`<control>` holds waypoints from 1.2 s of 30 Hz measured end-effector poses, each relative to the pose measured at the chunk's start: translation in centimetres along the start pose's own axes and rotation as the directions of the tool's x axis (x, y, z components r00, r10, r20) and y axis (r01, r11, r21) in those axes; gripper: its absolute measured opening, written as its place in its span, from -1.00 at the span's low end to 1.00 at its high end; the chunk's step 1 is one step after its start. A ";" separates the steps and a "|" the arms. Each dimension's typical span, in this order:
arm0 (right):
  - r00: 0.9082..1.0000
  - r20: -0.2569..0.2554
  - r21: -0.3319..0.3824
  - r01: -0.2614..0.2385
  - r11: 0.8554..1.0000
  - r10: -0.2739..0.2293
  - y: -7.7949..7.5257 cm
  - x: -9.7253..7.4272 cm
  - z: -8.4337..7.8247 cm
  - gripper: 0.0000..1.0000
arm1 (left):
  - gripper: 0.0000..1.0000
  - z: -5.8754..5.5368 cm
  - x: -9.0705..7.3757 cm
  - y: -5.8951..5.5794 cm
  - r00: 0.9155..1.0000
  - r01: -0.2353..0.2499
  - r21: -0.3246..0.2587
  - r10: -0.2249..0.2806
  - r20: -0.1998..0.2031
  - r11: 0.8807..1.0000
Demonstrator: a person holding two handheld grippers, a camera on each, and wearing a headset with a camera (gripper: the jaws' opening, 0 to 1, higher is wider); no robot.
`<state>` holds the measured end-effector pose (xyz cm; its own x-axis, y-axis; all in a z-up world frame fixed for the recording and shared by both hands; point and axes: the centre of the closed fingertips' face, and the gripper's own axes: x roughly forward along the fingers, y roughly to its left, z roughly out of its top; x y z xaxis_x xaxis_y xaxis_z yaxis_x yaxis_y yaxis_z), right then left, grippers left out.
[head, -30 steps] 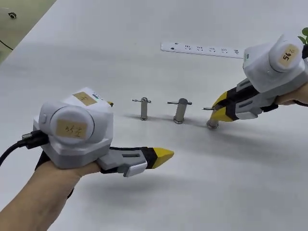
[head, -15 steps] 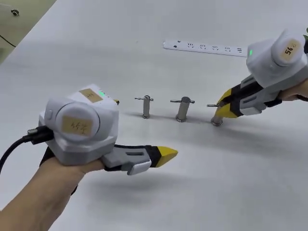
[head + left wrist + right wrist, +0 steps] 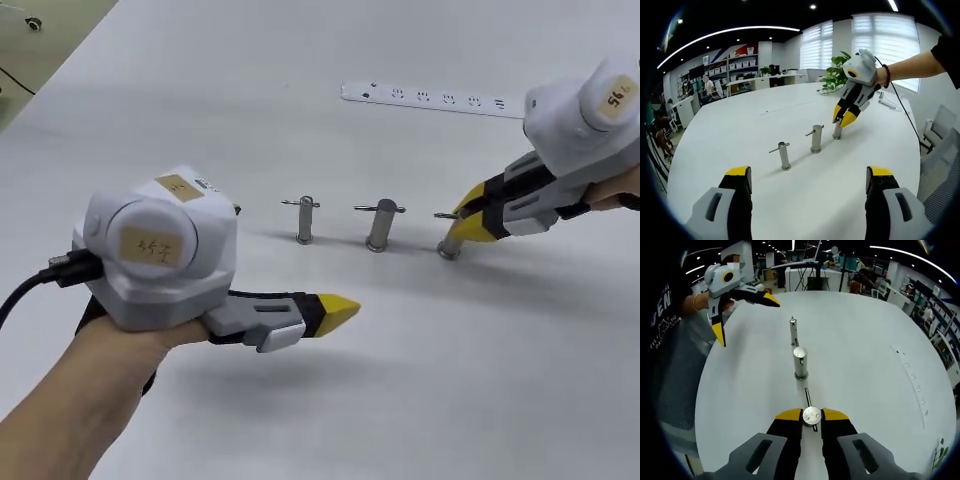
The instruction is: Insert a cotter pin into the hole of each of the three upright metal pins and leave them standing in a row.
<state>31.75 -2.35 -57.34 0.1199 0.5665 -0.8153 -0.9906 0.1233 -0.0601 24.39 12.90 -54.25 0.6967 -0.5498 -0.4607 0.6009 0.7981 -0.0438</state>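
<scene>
Three upright metal pins stand in a row on the white table: left pin [image 3: 305, 222], middle pin [image 3: 379, 228], right pin [image 3: 449, 247]. Each has a thin cotter pin through its top, as on the middle one [image 3: 378, 209]. My right gripper [image 3: 466, 227] is at the right pin. In the right gripper view its yellow jaws press both sides of that pin's head [image 3: 811, 417], with the cotter pin [image 3: 806, 396] sticking out ahead. My left gripper [image 3: 340, 309] hovers over the near table, open and with nothing in it, aimed at the row [image 3: 816, 139].
A white power strip [image 3: 430, 98] lies on the table beyond the pins. The table's left edge [image 3: 60, 60] runs past the far left corner. In the left gripper view, an office with desks and a plant [image 3: 837, 70] lies behind.
The head camera has shifted a little. Both grippers stay almost where they were; the right one remains at the right pin.
</scene>
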 end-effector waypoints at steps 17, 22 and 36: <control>0.972 0.156 0.143 0.154 0.978 -0.176 -0.1 -1.9 2.0 -0.35 | 0.84 0.1 -0.2 0.3 1.000 -0.013 -0.009 0.013 0.004 1.000; 0.952 0.217 0.231 0.166 0.959 -0.218 1.4 -3.2 3.0 -0.21 | 0.83 0.4 -0.3 0.4 1.000 -0.018 -0.019 0.018 0.014 1.000; 0.849 0.330 0.492 0.218 0.843 -0.413 3.5 -6.0 4.6 -0.08 | 0.66 1.6 -0.8 0.6 0.997 -0.042 -0.077 0.047 0.063 0.996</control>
<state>27.88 -1.54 -50.02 0.5328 0.6991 -0.4768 -0.7757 0.6287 0.0549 24.80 13.44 -52.50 0.7475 -0.5259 -0.4058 0.5390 0.8373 -0.0920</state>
